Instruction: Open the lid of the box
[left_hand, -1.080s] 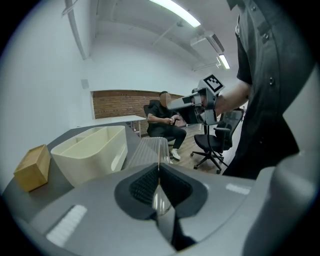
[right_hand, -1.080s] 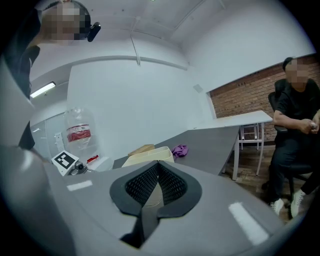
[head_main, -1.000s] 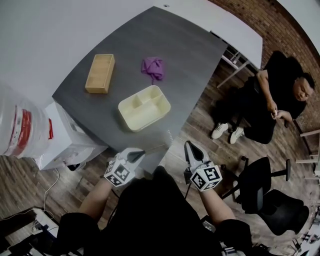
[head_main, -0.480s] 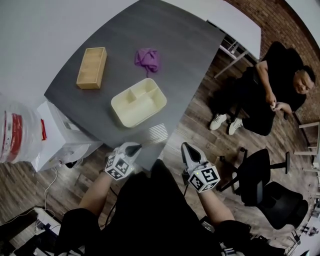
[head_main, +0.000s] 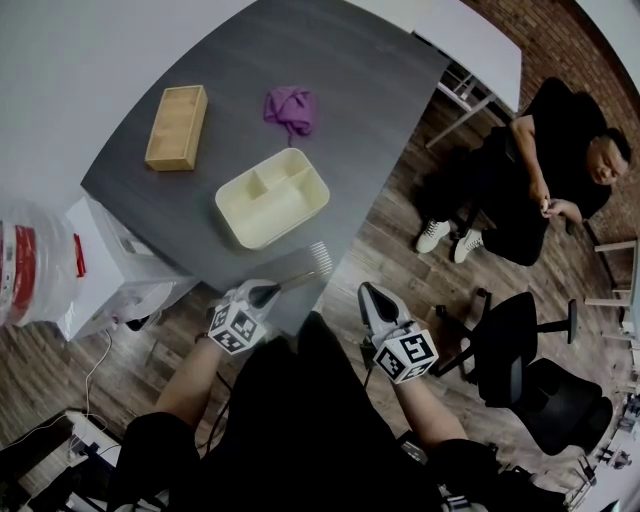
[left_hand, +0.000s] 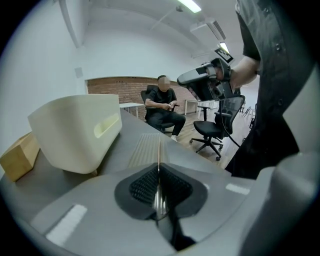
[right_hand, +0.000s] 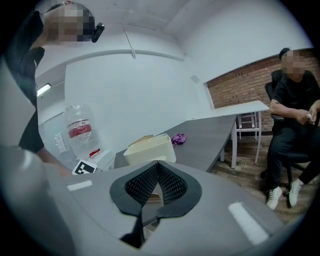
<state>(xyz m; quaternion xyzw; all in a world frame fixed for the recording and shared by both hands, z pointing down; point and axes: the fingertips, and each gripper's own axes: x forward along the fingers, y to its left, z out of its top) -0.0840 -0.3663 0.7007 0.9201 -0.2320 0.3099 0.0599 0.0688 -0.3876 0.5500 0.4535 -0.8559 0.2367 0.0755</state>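
**Operator A:** Wooden box, where does it sit for you?

**Operator B:** I see it at the far left of the grey table, well apart from both grippers. A cream tray lies between it and me, and a purple cloth is beside that. From the head view I can't tell whether the lid is on; I only make out a rim around a flat inner face.

**Operator A:** And closer in?

**Operator B:** Not much. In the left gripper view the lens edge cuts the box to a corner, and in the right gripper view the tray hides all but a sliver.

**Operator A:** Jaws?

**Operator B:** My left gripper has its jaws pressed together with nothing between them. The right gripper has its tips touching and is also empty. Both hover off the near table edge.
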